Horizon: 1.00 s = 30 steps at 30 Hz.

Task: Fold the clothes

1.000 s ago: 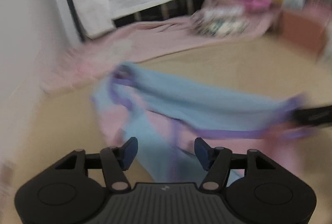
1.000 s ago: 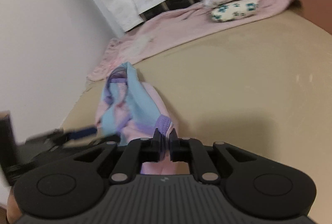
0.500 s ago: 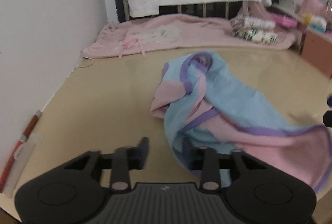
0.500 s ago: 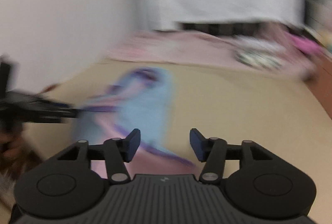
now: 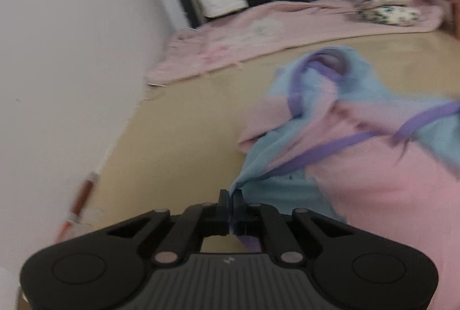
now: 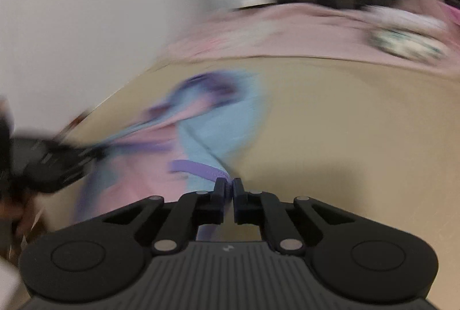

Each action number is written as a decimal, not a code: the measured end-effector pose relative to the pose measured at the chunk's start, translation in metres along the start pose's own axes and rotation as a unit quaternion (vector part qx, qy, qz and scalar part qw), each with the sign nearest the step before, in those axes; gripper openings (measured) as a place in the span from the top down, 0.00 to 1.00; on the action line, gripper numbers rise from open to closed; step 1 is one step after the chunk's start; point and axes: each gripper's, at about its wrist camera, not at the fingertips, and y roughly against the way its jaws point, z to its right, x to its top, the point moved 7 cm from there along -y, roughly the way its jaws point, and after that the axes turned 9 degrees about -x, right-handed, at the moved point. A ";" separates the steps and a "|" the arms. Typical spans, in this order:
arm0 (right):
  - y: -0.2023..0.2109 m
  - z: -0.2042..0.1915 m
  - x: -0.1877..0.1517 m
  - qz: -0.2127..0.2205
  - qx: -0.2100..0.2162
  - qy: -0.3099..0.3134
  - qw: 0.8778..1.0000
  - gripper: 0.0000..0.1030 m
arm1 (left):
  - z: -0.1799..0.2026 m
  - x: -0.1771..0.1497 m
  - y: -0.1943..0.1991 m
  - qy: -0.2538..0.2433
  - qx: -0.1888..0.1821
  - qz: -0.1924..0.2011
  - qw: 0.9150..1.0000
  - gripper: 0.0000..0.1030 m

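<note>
Pink, blue and purple-trimmed cotton, a small crumpled garment (image 5: pixel 339 143), lies on the tan mattress surface (image 5: pixel 184 132), well in front of the rumpled pink blanket (image 5: pixel 258 31) along the far edge. My left gripper (image 5: pixel 231 196) is pressed together on a blue edge, and my right gripper (image 6: pixel 229 186) pinches the purple-trimmed hem. I hold two separate edges so that, by my judgement, I can spread the cloth flat for folding.

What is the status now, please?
Left gripper shut on garment edge. Right gripper shut on its purple trim. Garment crumpled on mat. Nothing in the way.
</note>
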 end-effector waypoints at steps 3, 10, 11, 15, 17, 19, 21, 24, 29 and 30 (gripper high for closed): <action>0.005 0.035 -0.005 0.003 -0.067 -0.072 0.995 0.94 | -0.007 0.003 0.008 0.034 -0.006 0.004 0.999 0.85; 0.046 0.023 -0.022 0.055 -0.058 0.000 0.997 0.35 | 0.001 -0.014 0.020 0.074 -0.105 0.002 0.992 0.46; 0.044 0.020 -0.018 0.060 -0.064 0.019 0.996 0.35 | 0.000 -0.014 0.020 0.072 -0.088 0.007 0.993 0.46; 0.004 0.029 0.003 0.037 -0.092 0.048 0.994 0.46 | -0.001 -0.011 0.015 0.074 -0.079 0.016 0.994 0.52; -0.019 0.031 0.001 0.001 -0.077 0.047 0.996 0.74 | -0.004 -0.008 0.009 0.094 -0.114 0.013 0.989 0.79; -0.018 0.030 0.001 0.005 -0.072 0.038 0.997 0.98 | -0.011 -0.005 0.005 0.118 -0.139 0.004 0.983 0.96; -0.010 0.030 0.001 0.013 -0.064 0.024 0.998 0.98 | -0.019 -0.001 0.010 0.126 -0.130 0.013 0.983 0.97; 0.038 0.027 0.016 0.069 -0.052 0.003 0.996 0.98 | -0.033 0.009 0.034 0.160 -0.147 0.042 0.975 0.98; 0.170 0.007 0.068 0.210 0.013 0.006 0.978 0.99 | -0.061 0.073 0.148 0.169 -0.203 0.179 0.948 1.00; 0.202 0.001 0.081 0.242 0.033 0.012 0.970 0.99 | -0.068 0.089 0.174 0.171 -0.213 0.212 0.938 1.00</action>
